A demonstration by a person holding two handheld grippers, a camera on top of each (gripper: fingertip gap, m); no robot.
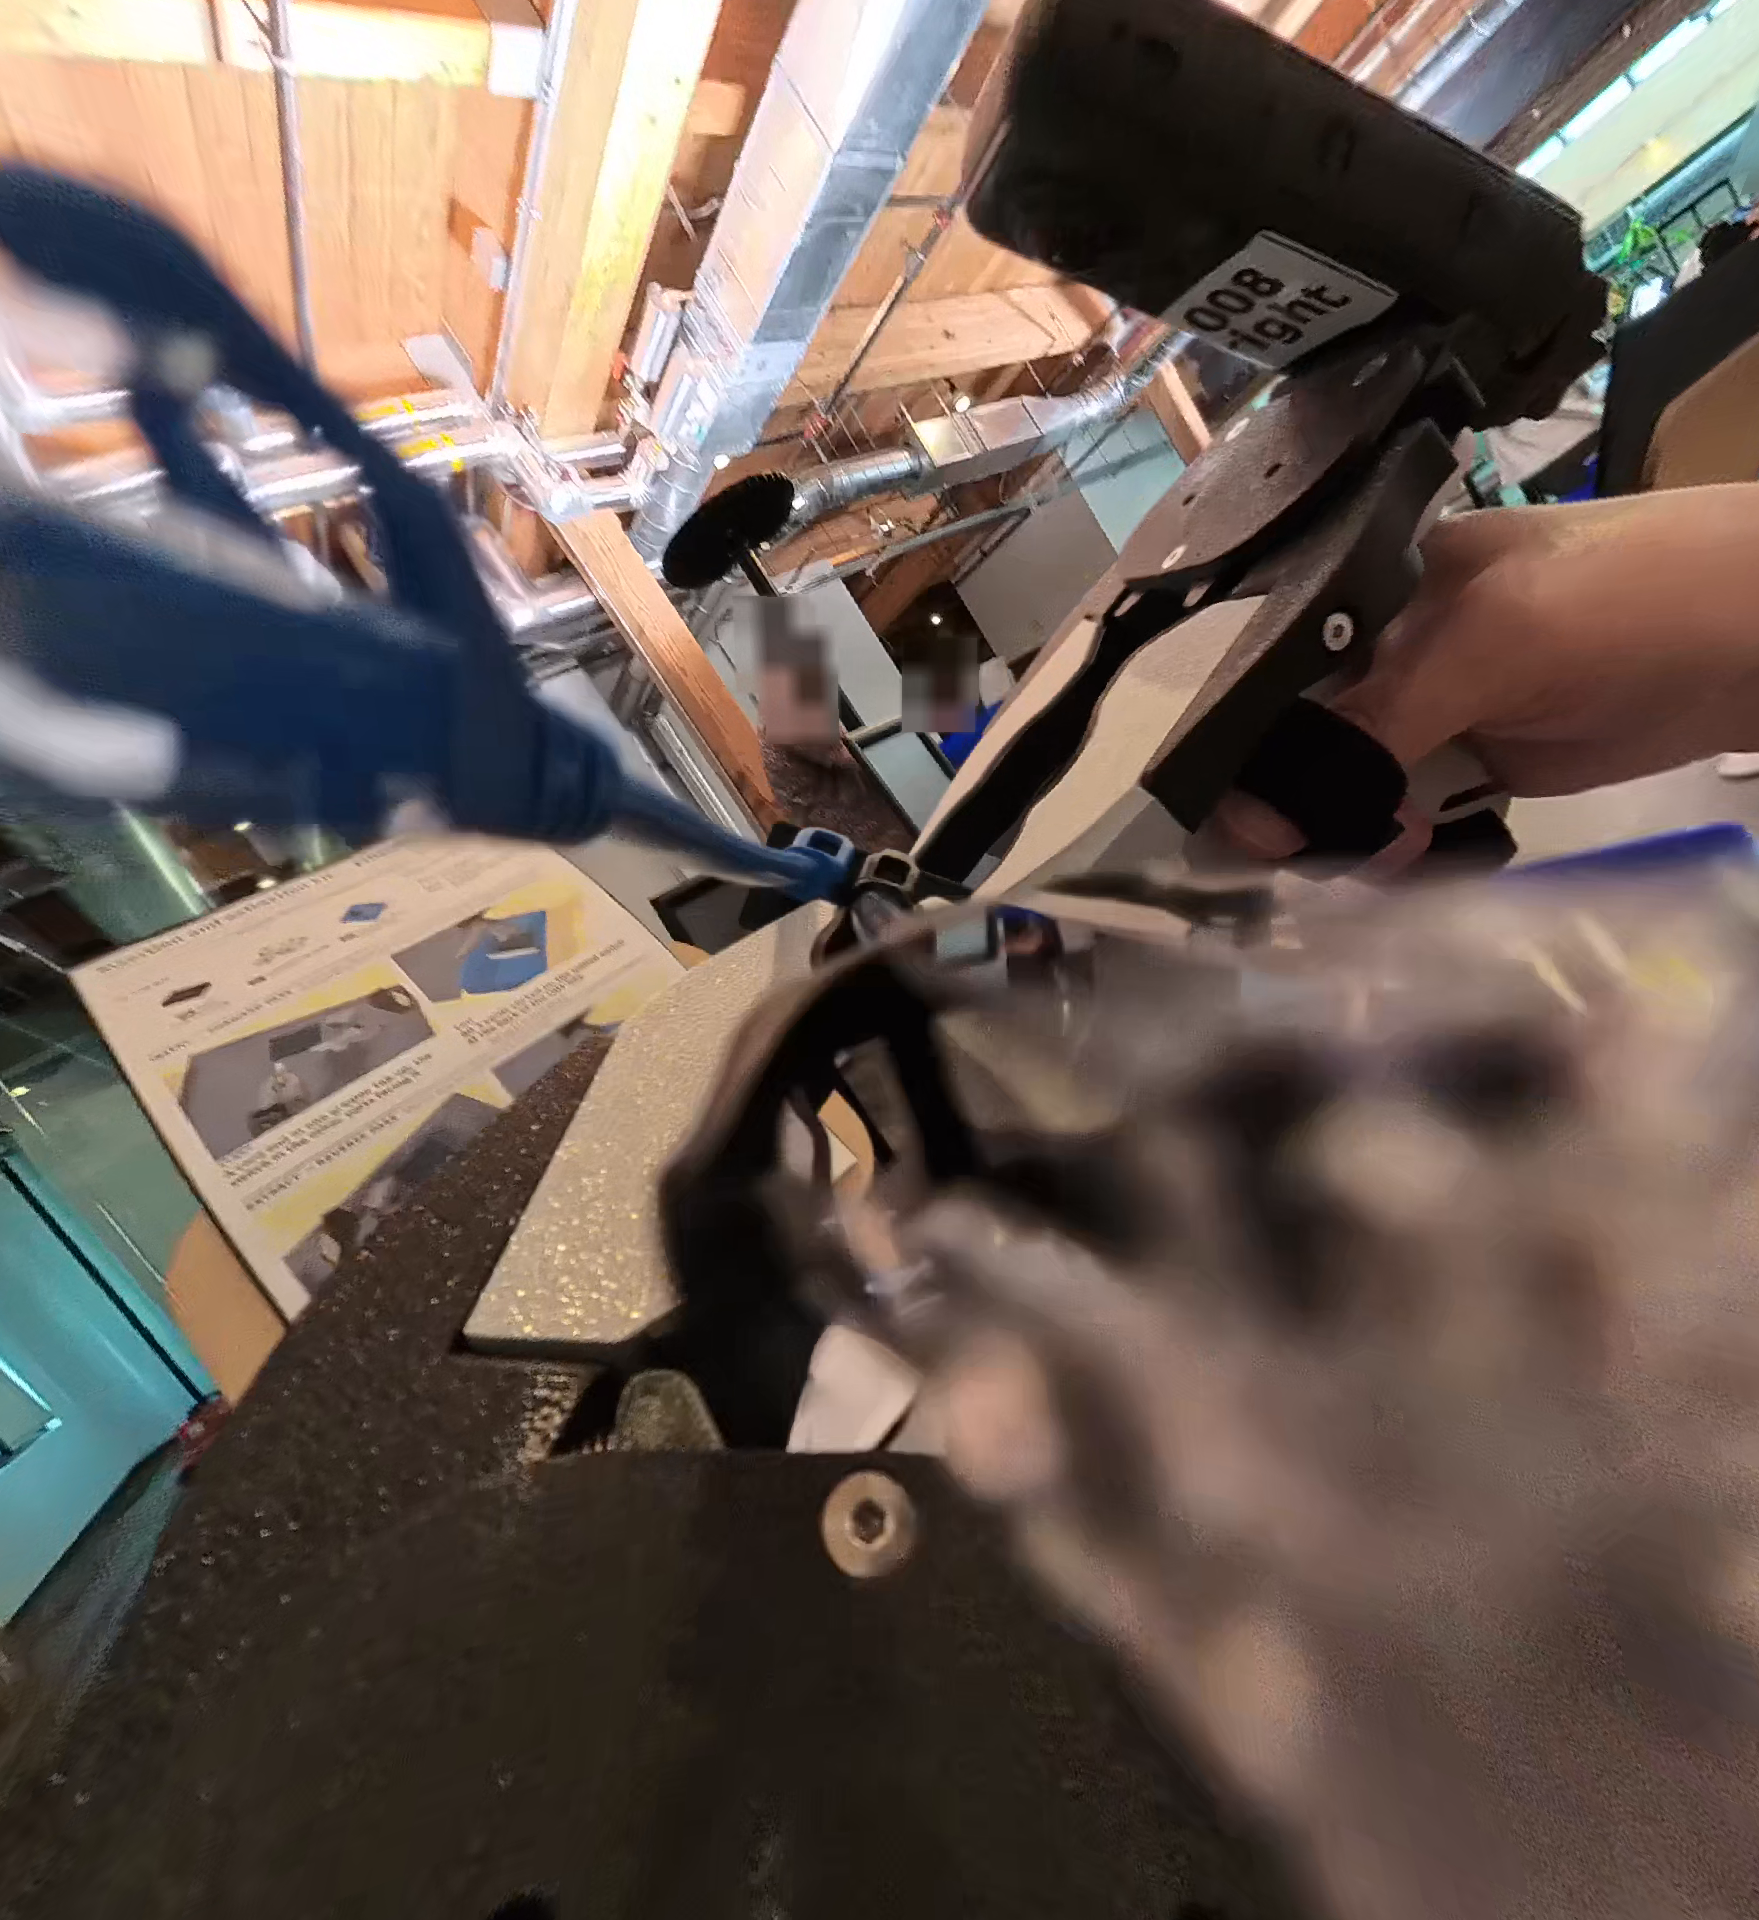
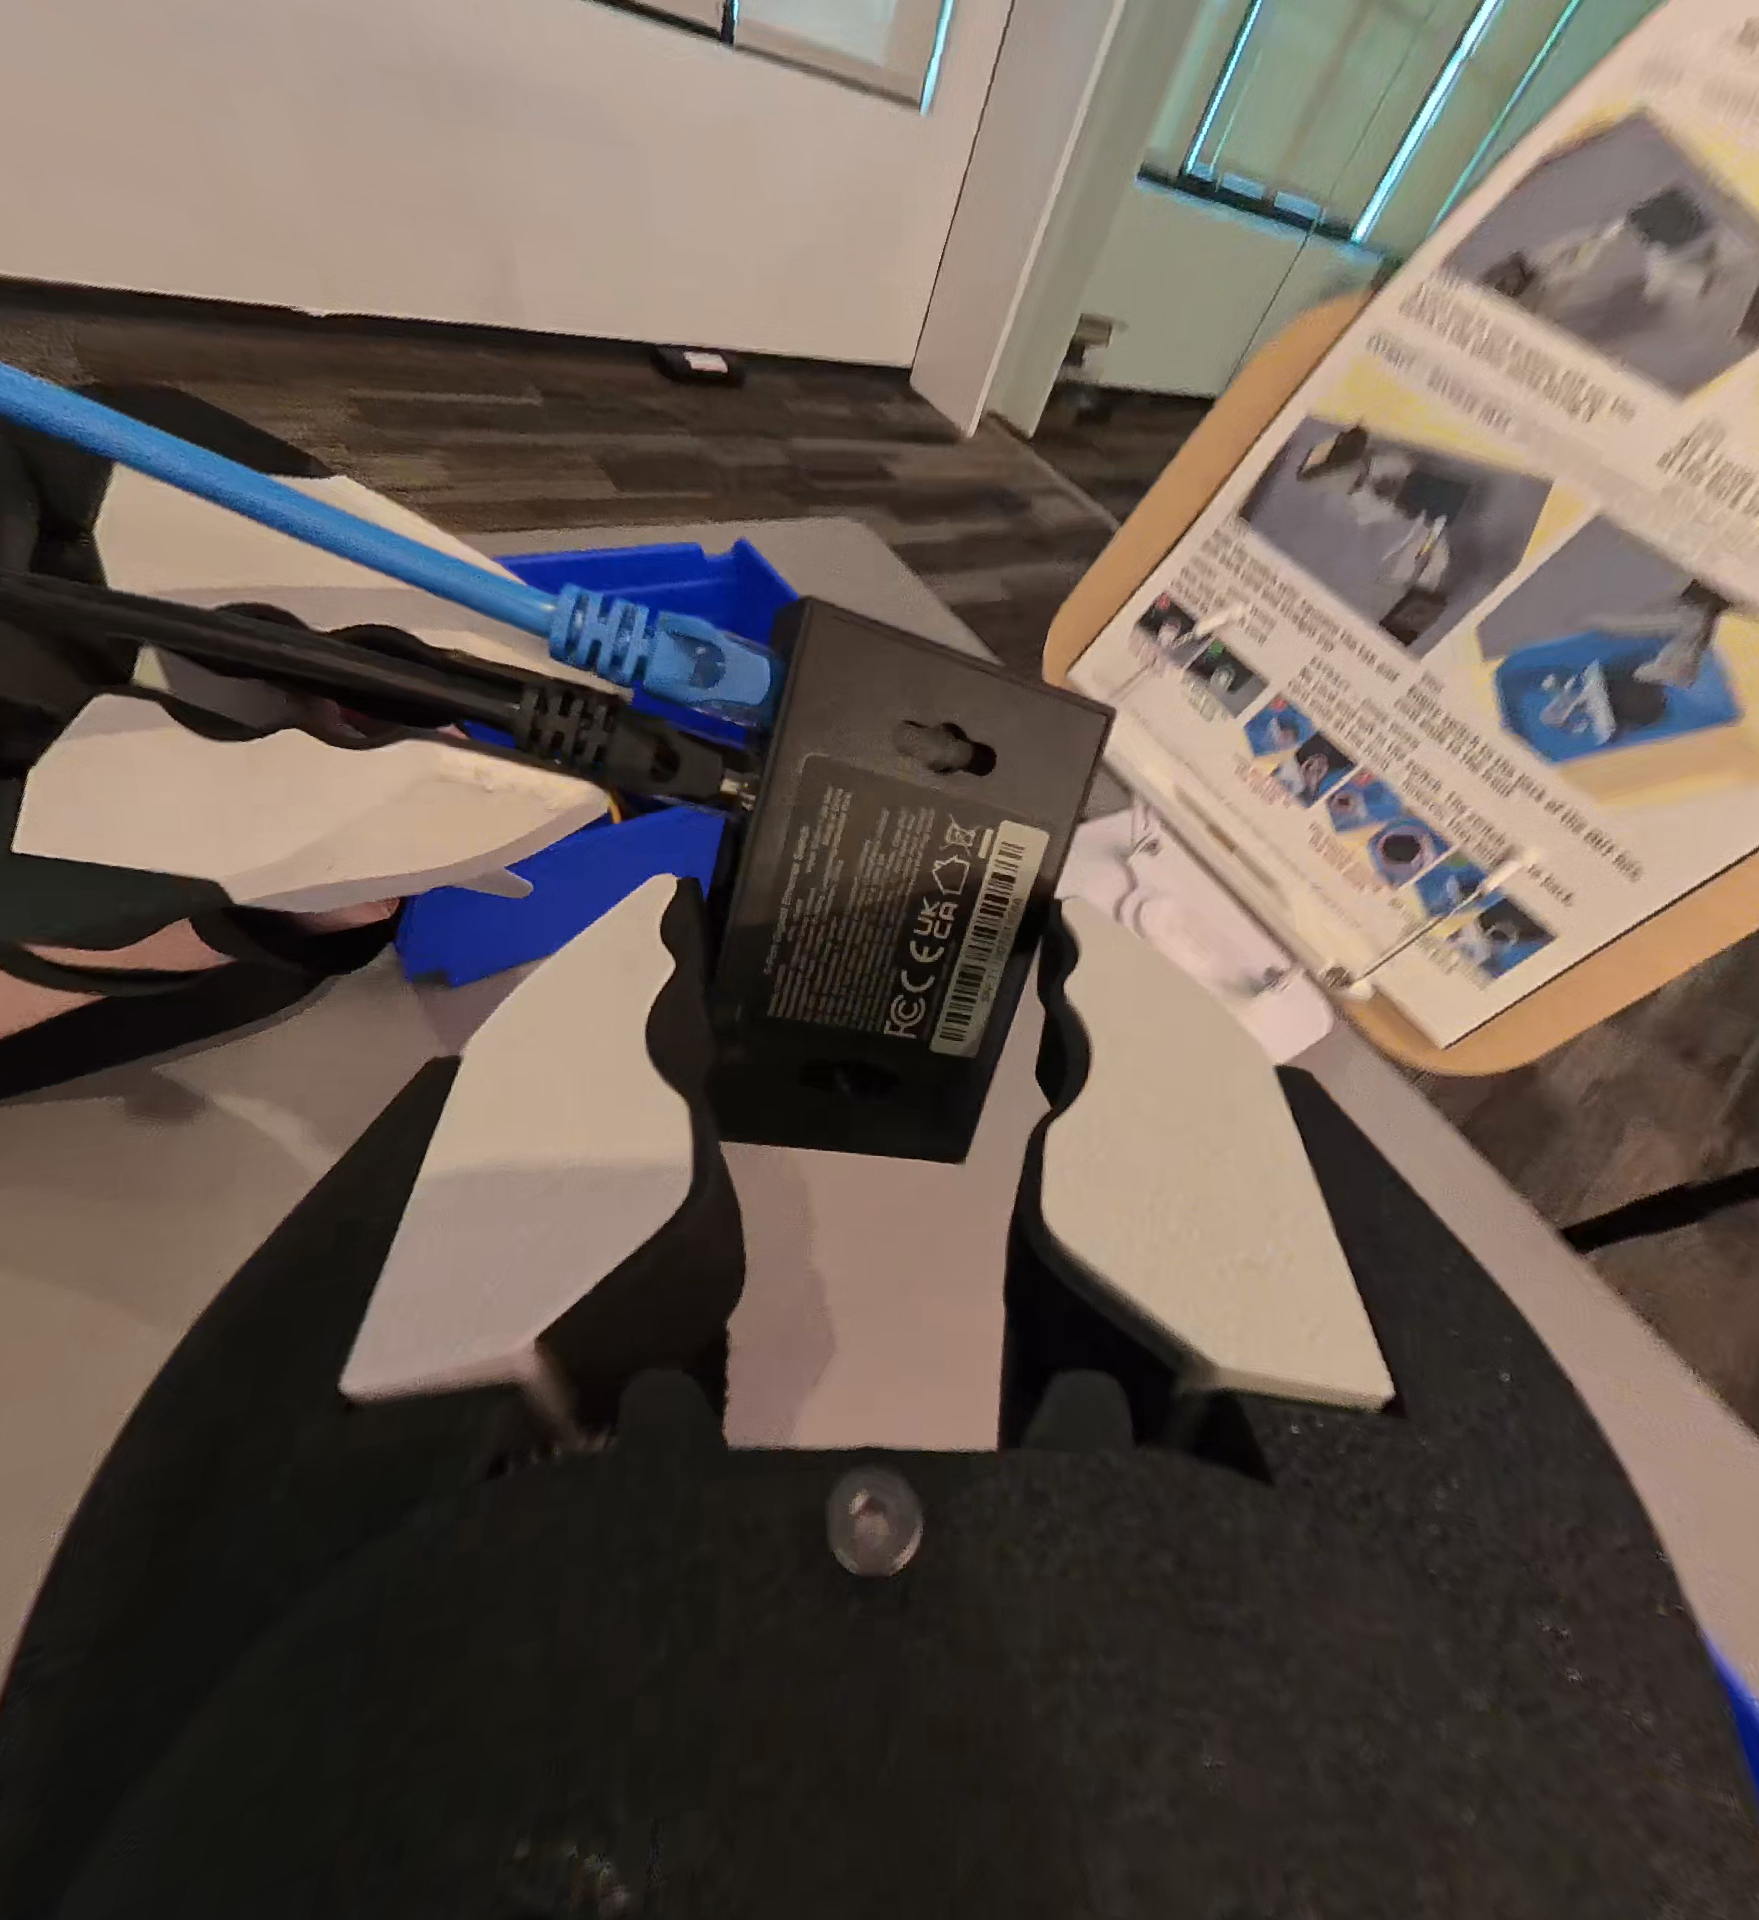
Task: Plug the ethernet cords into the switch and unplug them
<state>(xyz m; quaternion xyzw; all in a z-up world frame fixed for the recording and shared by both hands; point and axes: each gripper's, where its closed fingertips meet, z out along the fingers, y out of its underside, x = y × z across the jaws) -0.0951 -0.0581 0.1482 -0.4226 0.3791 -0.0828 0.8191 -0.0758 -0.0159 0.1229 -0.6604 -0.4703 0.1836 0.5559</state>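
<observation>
Our right tongs (image 2: 870, 935) pinch the black switch (image 2: 906, 883) bottom-up above the grey surface (image 2: 75, 1226), bracing it while our left tongs (image 2: 584, 800) clamp the black ethernet cord (image 2: 584, 722) at its port, beside the plugged blue cord (image 2: 688, 660).

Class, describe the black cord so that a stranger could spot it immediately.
Find the black switch held between the right gripper fingers. Two cords enter its left side; the black cord is the lower, gripped by the left gripper, beneath the blue cord.
</observation>
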